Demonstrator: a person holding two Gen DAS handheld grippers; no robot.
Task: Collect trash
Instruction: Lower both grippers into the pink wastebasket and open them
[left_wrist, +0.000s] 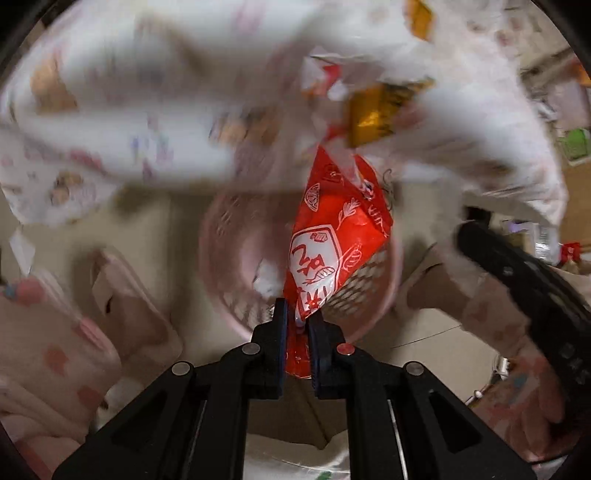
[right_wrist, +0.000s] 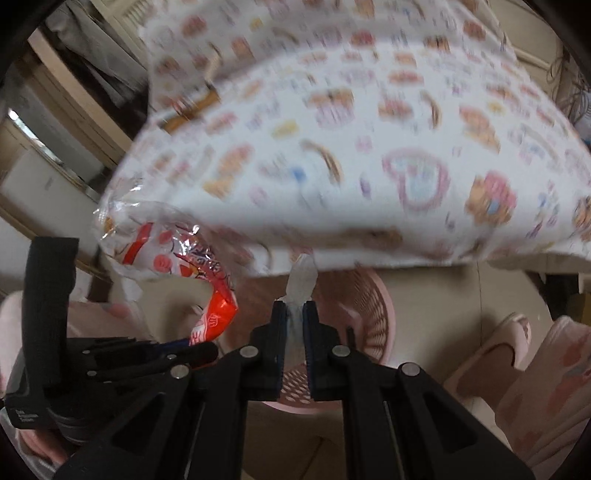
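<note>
My left gripper (left_wrist: 297, 314) is shut on a red and white snack wrapper (left_wrist: 332, 236) and holds it above a pink perforated basket (left_wrist: 229, 280) on the floor. In the right wrist view the same wrapper (right_wrist: 214, 317) hangs from the left gripper (right_wrist: 192, 347) at lower left. My right gripper (right_wrist: 294, 310) is shut on a crumpled white tissue (right_wrist: 301, 280) above the pink basket (right_wrist: 369, 317). More wrappers, orange (left_wrist: 376, 110) and red-white (left_wrist: 321, 77), lie on the table with the patterned cloth (left_wrist: 147, 92).
The table with the patterned cloth (right_wrist: 369, 147) overhangs the basket. Pink slippers (left_wrist: 122, 295) (right_wrist: 517, 343) lie on the tiled floor beside the basket. A clear plastic bag (right_wrist: 147, 218) hangs at the table edge.
</note>
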